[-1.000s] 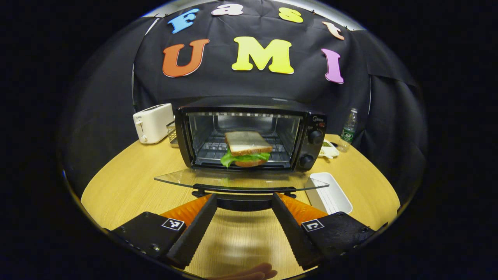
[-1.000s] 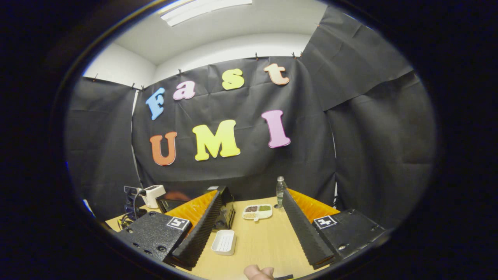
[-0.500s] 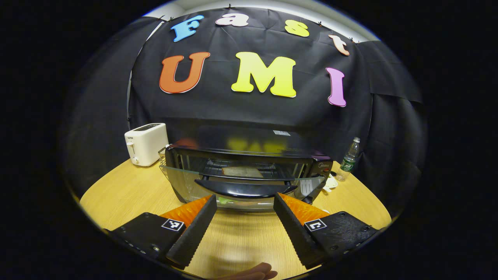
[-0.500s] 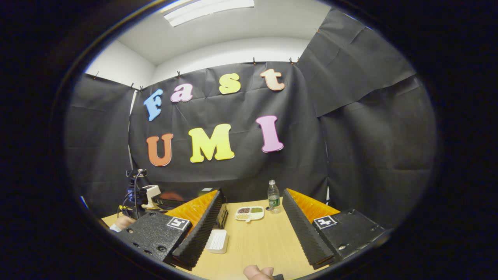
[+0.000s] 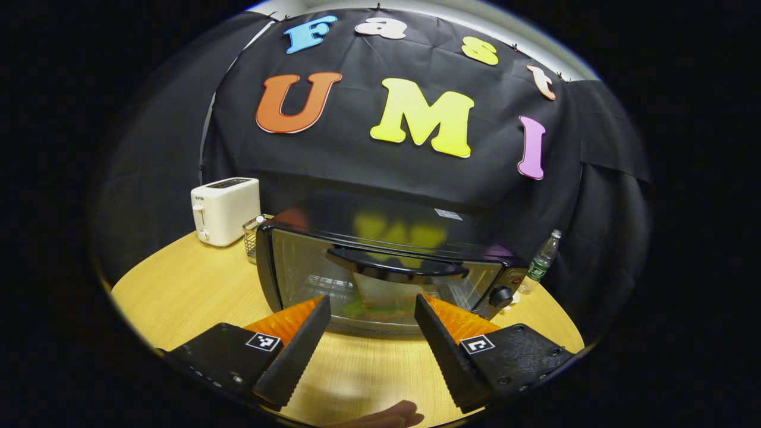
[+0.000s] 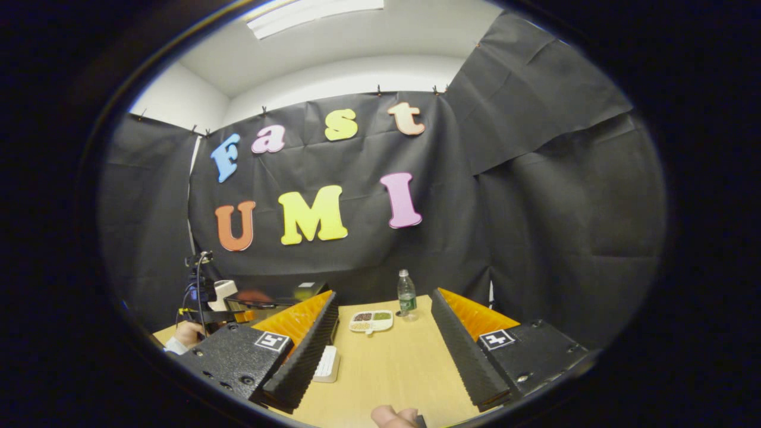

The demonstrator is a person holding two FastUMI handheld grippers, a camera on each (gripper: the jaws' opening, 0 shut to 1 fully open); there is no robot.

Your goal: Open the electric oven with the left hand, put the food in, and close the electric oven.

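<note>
Left gripper (image 5: 371, 303): 2 saw-toothed fingers spread wide, nothing between them, just in front of the oven door.
White boxy toaster (image 5: 225, 202): far left on the round pale wooden table (image 5: 178, 291).
Small wire basket (image 5: 252, 235): between toaster and oven.
Black boxy electric oven (image 5: 380, 270): glass door up and closed or nearly so, curved black handle (image 5: 395, 270) across its top, round knob (image 5: 504, 295) at right.
Sandwich of pale bread and green lettuce (image 5: 380, 294): inside, behind the glass.
Clear plastic bottle with green label (image 5: 542, 264): right of oven.
Right gripper (image 6: 383, 327): fingers wide apart, empty, above the table.
White ribbed tray (image 6: 327, 364): beside its left finger.
White divided dish (image 6: 371, 321): holds grainy fillings, close to the bottle.
</note>
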